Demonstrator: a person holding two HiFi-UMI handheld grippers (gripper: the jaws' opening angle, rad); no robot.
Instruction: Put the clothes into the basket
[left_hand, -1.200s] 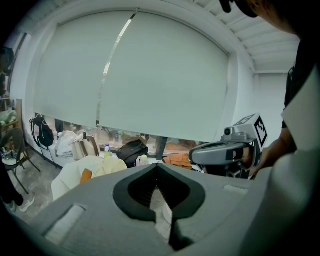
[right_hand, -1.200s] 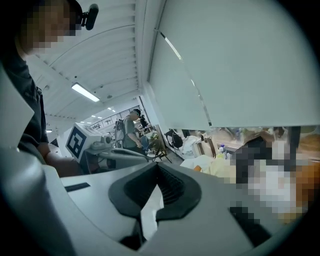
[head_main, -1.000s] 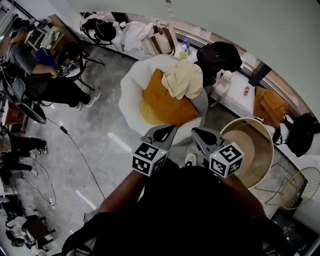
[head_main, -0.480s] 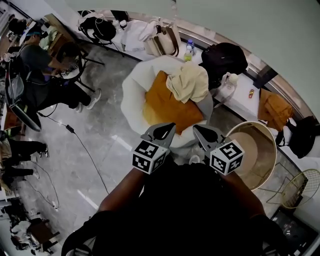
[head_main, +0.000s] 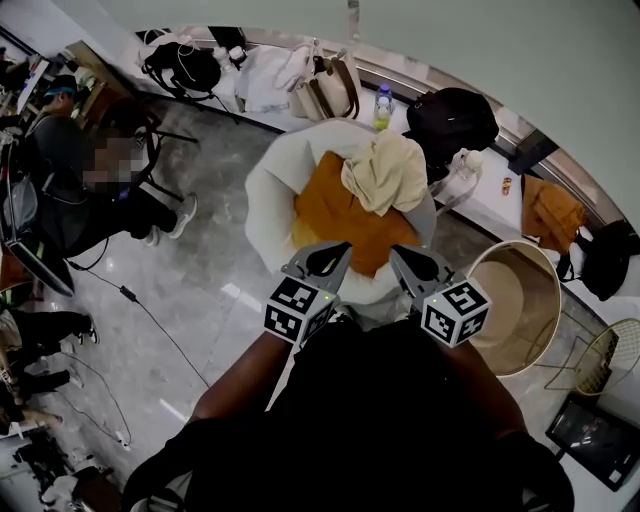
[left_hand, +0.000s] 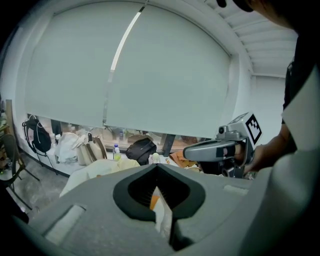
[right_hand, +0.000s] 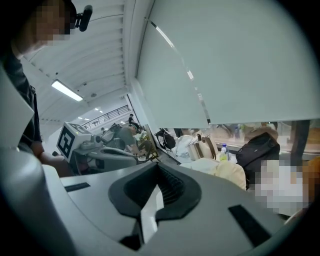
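Cream garment (head_main: 388, 172) lies on orange garment (head_main: 335, 215); round basket (head_main: 538, 300) stands nearby.

Floor (head_main: 200, 270) looked glossy polished stone, armchair (head_main: 262, 200) matt white fabric, orange cloth (head_main: 335, 215) and cream garment (head_main: 388, 172) soft matt textile (creased), basket (head_main: 535, 320) smooth beige, material unclear.

At twelve o'clock the rim of the white armchair (head_main: 258, 195) bars my low path; above it I have open air. Basket (head_main: 530, 290) at two, bare floor (head_main: 200, 300) at ten.
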